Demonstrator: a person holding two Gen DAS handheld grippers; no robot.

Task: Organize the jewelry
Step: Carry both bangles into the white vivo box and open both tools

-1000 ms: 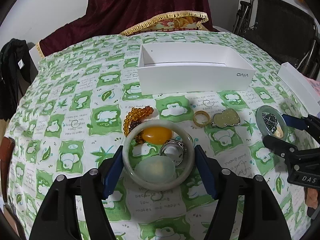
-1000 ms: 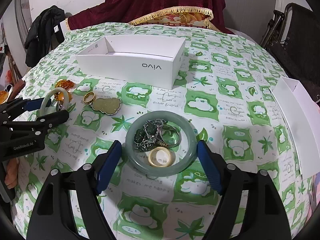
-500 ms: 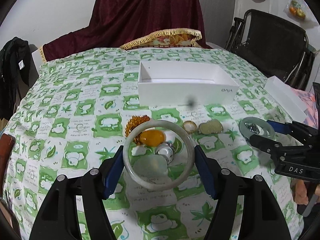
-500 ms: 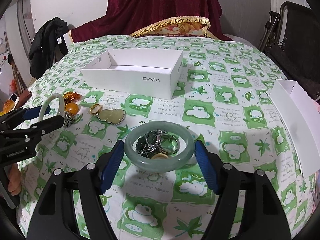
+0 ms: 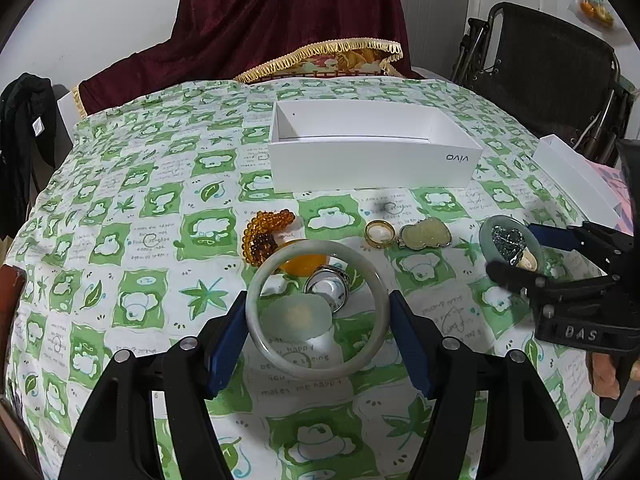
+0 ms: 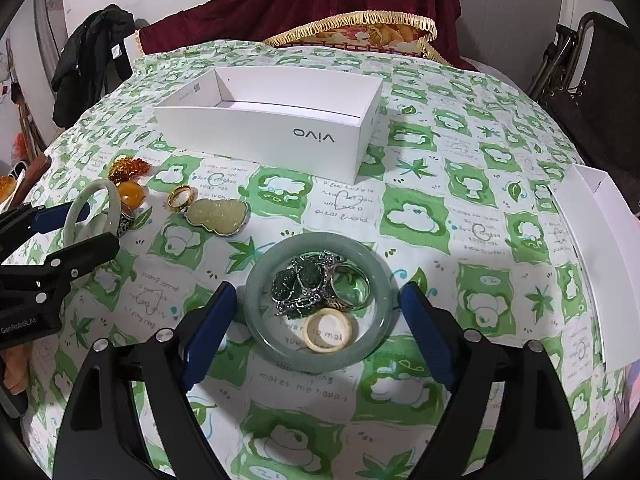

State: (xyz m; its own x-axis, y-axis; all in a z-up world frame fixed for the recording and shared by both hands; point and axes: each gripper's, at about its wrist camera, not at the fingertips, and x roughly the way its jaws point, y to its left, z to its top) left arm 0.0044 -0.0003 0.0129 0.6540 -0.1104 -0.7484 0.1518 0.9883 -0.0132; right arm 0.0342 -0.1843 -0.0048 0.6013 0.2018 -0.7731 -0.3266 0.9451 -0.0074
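Note:
My left gripper (image 5: 318,320) is shut on a pale jade bangle (image 5: 316,369), held tilted above the cloth. Through it show an amber stone (image 5: 304,264), a silver ring (image 5: 330,284) and a pale jade piece (image 5: 296,316) on the table. My right gripper (image 6: 316,312) is shut on a green bangle (image 6: 320,239), its pads at both rims. That bangle rings a dark green pendant (image 6: 300,280), a silver ring (image 6: 350,288) and a cream ring (image 6: 328,330). Amber beads (image 5: 264,232), a gold ring (image 5: 380,234) and a gourd pendant (image 5: 426,234) lie loose before the open white box (image 5: 372,164).
A white box lid (image 6: 600,248) lies at the table's right edge. Behind the table hang a dark red cloth (image 5: 280,20) and, on the right, a black folding chair (image 5: 552,72). A black garment (image 5: 24,120) hangs at the left. A person's hand (image 5: 604,372) holds the right gripper.
The pale bangle has come up off the cloth in the left gripper, leaving the pieces under it. The right jaws have narrowed onto the green bangle. Both views now look more level.

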